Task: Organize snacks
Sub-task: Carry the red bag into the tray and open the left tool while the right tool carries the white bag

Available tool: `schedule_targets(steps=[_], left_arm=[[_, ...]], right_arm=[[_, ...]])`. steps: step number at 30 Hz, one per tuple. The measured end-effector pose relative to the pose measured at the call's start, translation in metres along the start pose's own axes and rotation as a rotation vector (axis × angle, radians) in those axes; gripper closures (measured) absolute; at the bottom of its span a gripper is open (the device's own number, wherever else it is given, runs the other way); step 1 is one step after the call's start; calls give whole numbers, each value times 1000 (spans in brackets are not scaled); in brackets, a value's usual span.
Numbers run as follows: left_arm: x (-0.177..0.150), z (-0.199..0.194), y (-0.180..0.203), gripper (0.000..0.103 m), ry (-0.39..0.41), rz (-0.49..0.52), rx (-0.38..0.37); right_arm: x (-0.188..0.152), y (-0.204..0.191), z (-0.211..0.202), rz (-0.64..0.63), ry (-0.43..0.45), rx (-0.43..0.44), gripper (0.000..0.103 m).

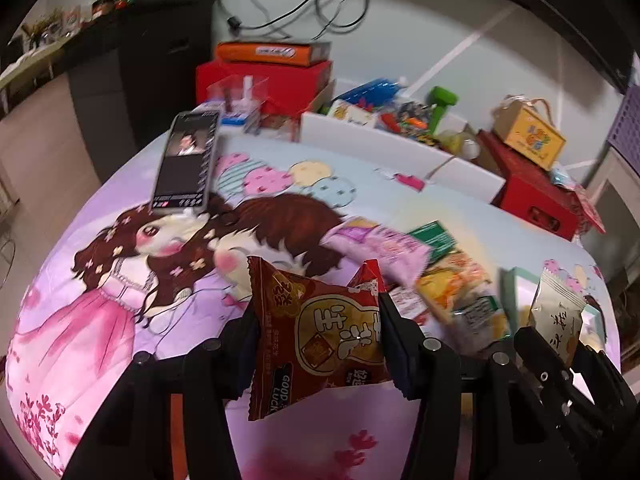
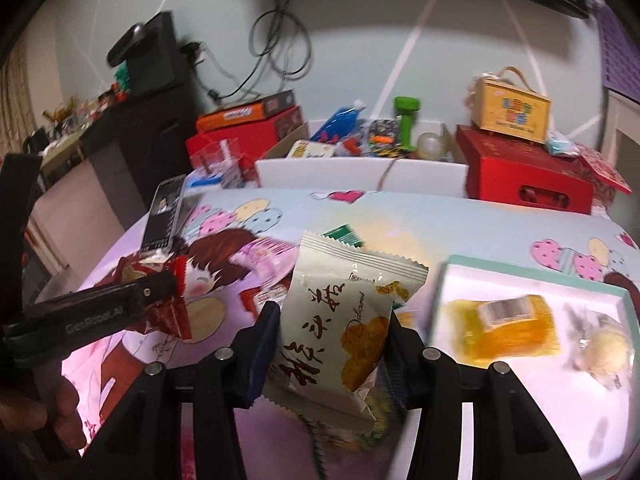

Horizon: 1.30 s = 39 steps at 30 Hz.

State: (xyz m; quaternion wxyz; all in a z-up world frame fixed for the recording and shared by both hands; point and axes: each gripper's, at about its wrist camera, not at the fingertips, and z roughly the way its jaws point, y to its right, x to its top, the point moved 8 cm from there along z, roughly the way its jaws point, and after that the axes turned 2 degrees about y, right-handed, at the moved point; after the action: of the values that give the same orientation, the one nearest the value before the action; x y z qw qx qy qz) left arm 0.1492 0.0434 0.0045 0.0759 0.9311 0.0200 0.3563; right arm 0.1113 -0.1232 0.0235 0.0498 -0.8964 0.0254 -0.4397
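Note:
My left gripper (image 1: 320, 320) is shut on a red-brown peanut snack packet (image 1: 316, 336) and holds it above the cartoon-print cloth; it shows in the right wrist view (image 2: 160, 300) at the left. My right gripper (image 2: 332, 320) is shut on a beige pastry packet (image 2: 344, 312), also seen in the left wrist view (image 1: 556, 316) at the right. A pile of loose snacks lies on the cloth: a pink packet (image 1: 380, 244), a green packet (image 1: 434, 236), a yellow-orange packet (image 1: 460, 292). A white tray with a teal rim (image 2: 532, 268) holds a yellow packet (image 2: 504, 324) and a clear-wrapped pale sweet (image 2: 600, 344).
A phone (image 1: 186, 160) stands at the far left of the table. Behind the table are a white box (image 1: 400, 144) of toys, red boxes (image 1: 536, 196), a yellow carton (image 1: 530, 132) and a dark cabinet (image 1: 152, 64).

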Motion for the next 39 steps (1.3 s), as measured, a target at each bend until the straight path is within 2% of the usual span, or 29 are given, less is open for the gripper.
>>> schedule_targets(steps=[3,10,14,20,29,39], left_arm=[[4,-7,20,48,22,30,-41],[4,-20,83,48,48,134,-158],[-6,-26,126,48,44,215,-233],[-30,-29,183,47,16,334,-305],[-76,-19,243,47,-59,471,-365],[-100,-2,262,47,-109,489,-377]], right_arm=[[2,22,-8,45,0,-40,51],[-2,111,-35,208,-9,-185,51],[-6,160,-57,316,8,-261,51],[-17,223,-92,456,36,-355,51],[-33,261,-122,492,21,-437,51],[-65,271,-100,479,-122,-451,51]])
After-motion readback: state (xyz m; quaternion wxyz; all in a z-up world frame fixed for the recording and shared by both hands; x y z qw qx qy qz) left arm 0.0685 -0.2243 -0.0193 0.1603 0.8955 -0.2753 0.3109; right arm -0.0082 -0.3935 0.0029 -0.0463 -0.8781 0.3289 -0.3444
